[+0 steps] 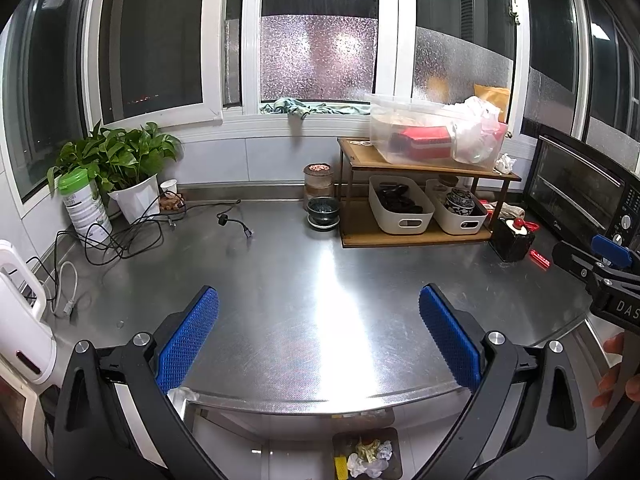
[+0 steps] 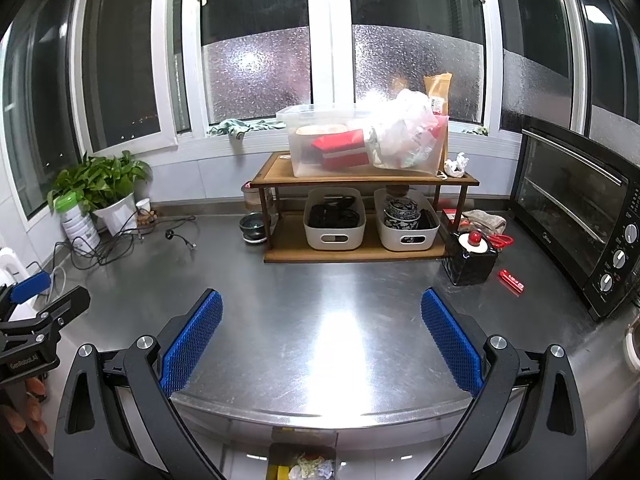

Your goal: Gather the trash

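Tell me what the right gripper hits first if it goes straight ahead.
The right gripper is open, over bare counter. Straight on, the way looks free up to the wooden shelf, probably its white bins; depth is uncertain.

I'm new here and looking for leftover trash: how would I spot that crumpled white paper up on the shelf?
Find the wooden shelf standing on the steel counter under the window. On its top board sits a big clear plastic box; just right of that box, at the board's right end, lies the crumpled white paper. It is the only small loose wad there.
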The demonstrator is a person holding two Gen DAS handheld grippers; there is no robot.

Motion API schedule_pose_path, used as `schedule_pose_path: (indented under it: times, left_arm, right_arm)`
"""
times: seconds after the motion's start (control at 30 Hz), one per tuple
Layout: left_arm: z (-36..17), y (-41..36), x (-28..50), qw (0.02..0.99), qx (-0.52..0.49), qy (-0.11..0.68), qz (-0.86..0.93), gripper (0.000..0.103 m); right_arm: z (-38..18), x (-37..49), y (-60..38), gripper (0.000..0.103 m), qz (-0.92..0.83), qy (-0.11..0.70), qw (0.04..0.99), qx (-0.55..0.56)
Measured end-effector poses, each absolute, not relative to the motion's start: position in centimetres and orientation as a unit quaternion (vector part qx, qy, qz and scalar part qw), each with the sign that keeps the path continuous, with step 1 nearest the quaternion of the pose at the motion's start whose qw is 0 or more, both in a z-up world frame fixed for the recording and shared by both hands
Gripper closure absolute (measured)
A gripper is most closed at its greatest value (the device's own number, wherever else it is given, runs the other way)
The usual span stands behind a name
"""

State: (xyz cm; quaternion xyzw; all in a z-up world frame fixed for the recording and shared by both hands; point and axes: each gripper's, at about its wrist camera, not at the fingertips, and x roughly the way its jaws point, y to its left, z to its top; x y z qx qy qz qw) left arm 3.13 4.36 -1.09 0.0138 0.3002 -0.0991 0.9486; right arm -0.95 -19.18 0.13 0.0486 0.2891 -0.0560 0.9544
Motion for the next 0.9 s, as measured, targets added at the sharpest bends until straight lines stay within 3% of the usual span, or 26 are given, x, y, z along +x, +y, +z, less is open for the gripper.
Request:
schedule_pose_path:
  times: [0.9]
  left_arm:
    - [-1.0,4.0,4.2,0.945,0.015,0.309,-0.103,0.008]
  right_arm:
    - [-0.4,-0.8,-20.0,0.003,-0.061,0.291,0.953,0.061]
